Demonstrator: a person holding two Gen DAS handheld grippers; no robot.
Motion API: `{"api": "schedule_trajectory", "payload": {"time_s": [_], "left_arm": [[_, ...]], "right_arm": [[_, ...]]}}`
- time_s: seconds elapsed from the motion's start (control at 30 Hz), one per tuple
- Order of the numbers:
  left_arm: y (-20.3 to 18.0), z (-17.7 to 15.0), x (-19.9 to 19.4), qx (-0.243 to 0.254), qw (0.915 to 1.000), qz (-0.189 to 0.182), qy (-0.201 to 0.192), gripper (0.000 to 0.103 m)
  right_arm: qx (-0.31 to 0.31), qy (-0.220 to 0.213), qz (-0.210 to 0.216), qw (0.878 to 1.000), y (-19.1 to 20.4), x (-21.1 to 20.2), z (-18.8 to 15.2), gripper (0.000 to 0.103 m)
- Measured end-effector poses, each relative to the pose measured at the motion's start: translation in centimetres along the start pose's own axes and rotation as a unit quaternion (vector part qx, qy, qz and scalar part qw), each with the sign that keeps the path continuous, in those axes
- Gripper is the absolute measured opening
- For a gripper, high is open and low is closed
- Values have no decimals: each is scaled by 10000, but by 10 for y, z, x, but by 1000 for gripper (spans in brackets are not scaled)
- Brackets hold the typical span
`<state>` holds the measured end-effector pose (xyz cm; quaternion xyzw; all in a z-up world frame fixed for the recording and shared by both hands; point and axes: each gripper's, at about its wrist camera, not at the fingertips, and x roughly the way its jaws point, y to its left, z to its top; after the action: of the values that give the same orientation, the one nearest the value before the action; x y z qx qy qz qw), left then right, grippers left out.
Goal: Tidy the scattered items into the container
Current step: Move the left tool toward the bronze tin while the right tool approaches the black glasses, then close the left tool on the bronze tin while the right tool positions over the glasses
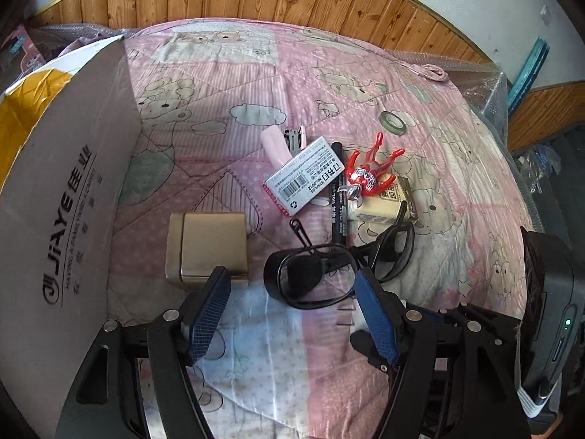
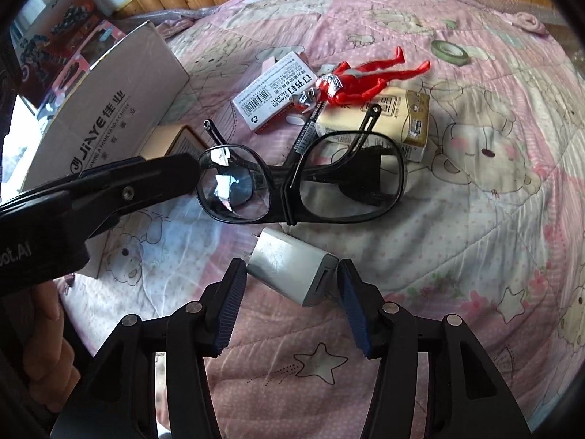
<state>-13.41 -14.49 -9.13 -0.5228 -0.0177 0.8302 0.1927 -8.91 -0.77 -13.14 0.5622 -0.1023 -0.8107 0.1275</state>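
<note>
Pink quilt (image 1: pixel 226 84) with bear prints covered the bed under both grippers. From the left wrist camera, the left gripper (image 1: pixel 292 285) was spread wide, its blue pads holding nothing; the black glasses (image 1: pixel 314 274) lay just ahead of it, between the two fingers and closer to the right one. Ahead and to the left of this gripper lay a flat beige box (image 1: pixel 208 245), and further left the cardboard container (image 1: pixel 73 190) stood with its printed wall facing the camera. Further ahead there was a small heap: a white staples box (image 1: pixel 303 175), a black pen (image 1: pixel 335 190), a red toy figure (image 1: pixel 369 172) lying on a tissue pack (image 1: pixel 384 212), and a pink item (image 1: pixel 274 146) behind the staples box. A roll of green tape (image 1: pixel 393 121) lay alone, well ahead and to the right. From the right wrist camera, the right gripper (image 2: pixel 289 289) was also spread, and a white charger (image 2: pixel 289 270) lay on the quilt between its fingertips; whether the pads touched it I cannot tell. The glasses (image 2: pixel 299 186) lay just beyond the charger, and the left gripper (image 2: pixel 179 172) reached in from the left up to one lens. A hand (image 2: pixel 47 329) held that gripper at the left edge. The container (image 2: pixel 109 109) stood ahead to the left.
</note>
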Motion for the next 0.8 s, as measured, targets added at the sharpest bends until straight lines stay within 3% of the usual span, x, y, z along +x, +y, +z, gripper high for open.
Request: {"api": "schedule_trajectory", "payload": {"time_s": [0.07, 0.13, 0.2, 0.27, 0.37, 0.47, 0.53, 0.63, 0.7, 0.8], "left_arm": [[-5, 5, 7, 149, 9998, -107, -4, 71], [-9, 8, 16, 238, 9989, -383, 146, 70], [-8, 8, 20, 239, 9984, -464, 207, 63], [2, 9, 12, 50, 9993, -369, 46, 58], [20, 6, -12, -315, 9986, -319, -294, 58], [30, -6, -31, -437, 9973, -112, -581, 65], [36, -13, -34, -497, 9967, 159, -623, 68], [46, -20, -20, -694, 9965, 238, -393, 68], [49, -21, -11, -702, 9967, 252, -314, 68], [46, -16, 0, -526, 9967, 483, -373, 68]], "right_arm": [[204, 129, 346, 9991, -5, -2, -3, 52], [406, 370, 963, 9938, -7, -4, -7, 38], [326, 519, 1253, 9902, -3, -8, -12, 37], [84, 416, 1095, 9931, -1, -17, -11, 38], [-584, -95, 466, 9972, 3, -39, 3, 47], [-1409, -501, 54, 9887, 13, -49, 25, 52], [-2087, -520, -31, 9766, 25, -44, 40, 53], [-3182, -230, -1, 9477, 42, -24, 51, 53], [-3742, 59, -70, 9273, 48, -8, 47, 54], [-4405, -43, -234, 8974, 51, -1, 38, 56]]}}
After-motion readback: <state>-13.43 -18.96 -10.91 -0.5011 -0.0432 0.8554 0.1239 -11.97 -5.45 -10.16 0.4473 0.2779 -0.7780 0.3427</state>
